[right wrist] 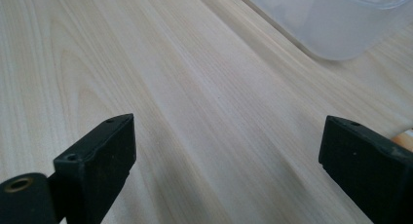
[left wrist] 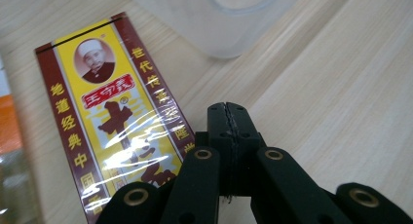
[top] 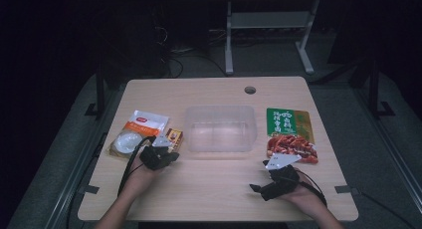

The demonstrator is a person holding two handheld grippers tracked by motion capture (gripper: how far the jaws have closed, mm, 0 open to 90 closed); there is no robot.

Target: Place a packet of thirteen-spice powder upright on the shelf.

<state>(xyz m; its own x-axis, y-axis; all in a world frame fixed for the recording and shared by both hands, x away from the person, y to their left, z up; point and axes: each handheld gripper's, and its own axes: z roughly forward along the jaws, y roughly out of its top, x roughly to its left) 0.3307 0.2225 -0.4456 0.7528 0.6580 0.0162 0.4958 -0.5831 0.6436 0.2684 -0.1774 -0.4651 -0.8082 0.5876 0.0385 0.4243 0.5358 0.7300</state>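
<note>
Left gripper jaws closed empty beside yellow-red box with Chinese lettering; right gripper wide over bare table; clear tub ahead.

- The left gripper is built of matte black parts, and a grey three-cornered plate is carried on top of it.
- A black cable is seen looping from its rear toward the forearm.
- Brass-coloured rivets are set into its black linkage bars, and its two blocky fingers are marked with small round holes.
- The right gripper is likewise black, topped by a pale three-cornered plate, with a black cable trailed behind.
- No sleeves are worn on the forearms.
</note>
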